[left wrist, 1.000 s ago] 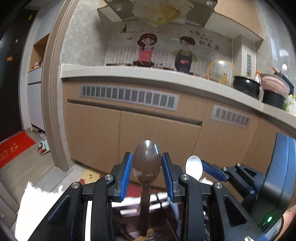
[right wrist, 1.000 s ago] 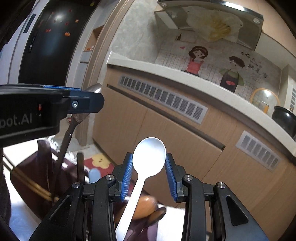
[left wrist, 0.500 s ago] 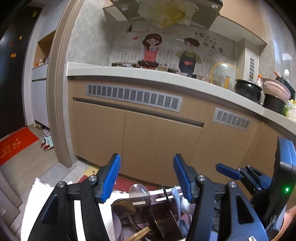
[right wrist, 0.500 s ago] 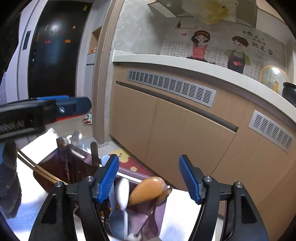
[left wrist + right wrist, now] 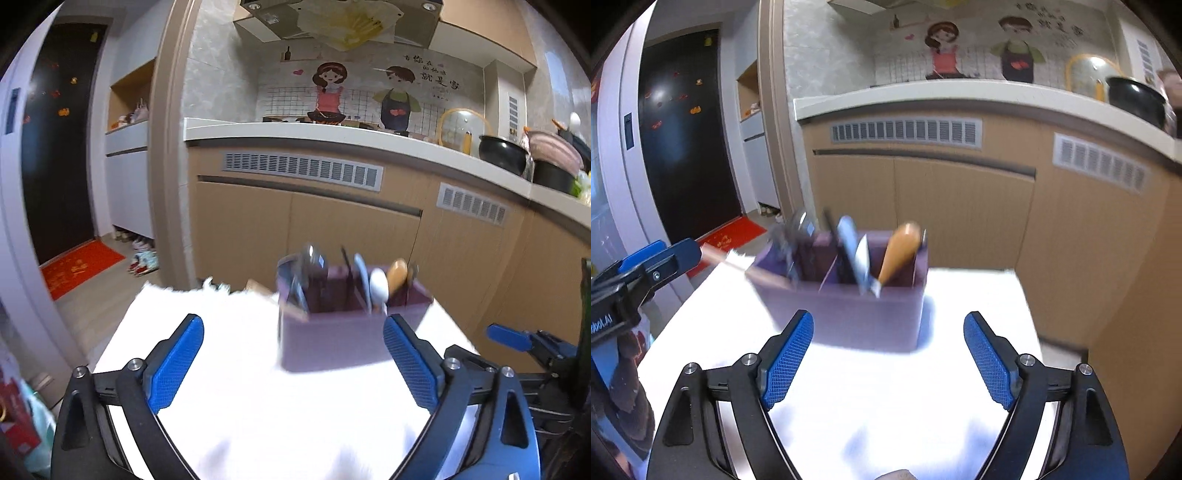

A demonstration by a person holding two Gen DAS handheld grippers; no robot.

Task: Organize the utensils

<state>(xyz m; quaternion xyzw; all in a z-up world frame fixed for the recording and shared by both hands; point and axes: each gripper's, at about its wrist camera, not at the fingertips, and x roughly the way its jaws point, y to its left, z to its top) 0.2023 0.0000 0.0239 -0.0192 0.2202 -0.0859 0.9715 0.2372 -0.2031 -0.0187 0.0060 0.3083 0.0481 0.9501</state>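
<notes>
Standing on the white table is the purple utensil caddy, the landmark. Both the left gripper and right gripper sit just short of it, jaws spread wide, holding nothing. Inside the caddy: a metal spoon at its left end, a white spoon and a wooden spoon toward its right. Motion blur leaves compartment boundaries uncertain.

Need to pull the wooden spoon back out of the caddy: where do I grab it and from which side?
Grip the wooden spoon by its exposed bowl, coming from above with the right gripper. Only that end rises over the caddy rim; it leans right in the right compartment.
</notes>
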